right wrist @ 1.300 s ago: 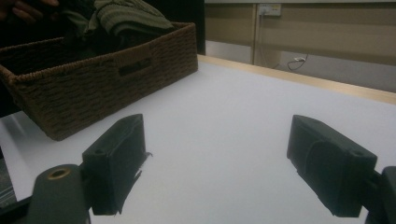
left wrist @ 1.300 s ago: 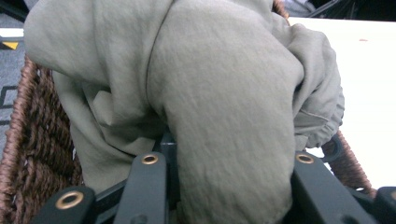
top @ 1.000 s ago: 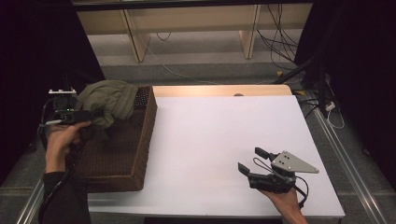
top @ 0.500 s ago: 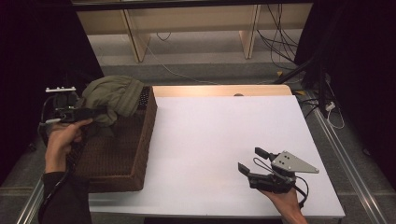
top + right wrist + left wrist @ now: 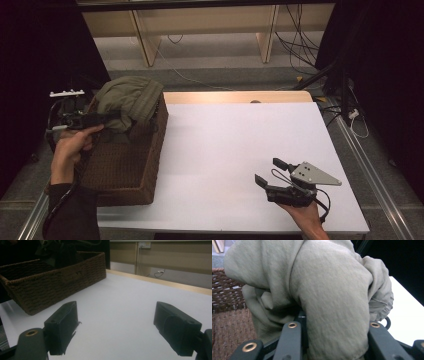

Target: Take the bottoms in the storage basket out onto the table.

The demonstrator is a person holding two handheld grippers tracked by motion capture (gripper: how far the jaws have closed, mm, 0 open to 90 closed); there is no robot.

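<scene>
An olive-green garment (image 5: 127, 97) hangs bunched over the far end of a brown wicker basket (image 5: 125, 170) at the table's left. My left gripper (image 5: 115, 117) comes in from the left and is shut on the garment. In the left gripper view the cloth (image 5: 332, 290) bulges between and over both jaws of the left gripper (image 5: 334, 325), hiding their tips. My right gripper (image 5: 269, 171) rests on the white table (image 5: 225, 140) near the front right, open, with nothing between its jaws. The right gripper view shows that gripper (image 5: 117, 325) open and aimed at the basket (image 5: 55, 282).
The basket's woven floor (image 5: 227, 322) lies under the garment. The white tabletop (image 5: 130, 297) has a wooden strip (image 5: 235, 96) along its far edge. Beyond the table stand shelving legs, with cables (image 5: 300, 45) on the floor. Metal rails run along both sides of the table.
The garment, held in my left gripper, has shifted slightly up and toward the far end of the basket. The right gripper has not moved.
</scene>
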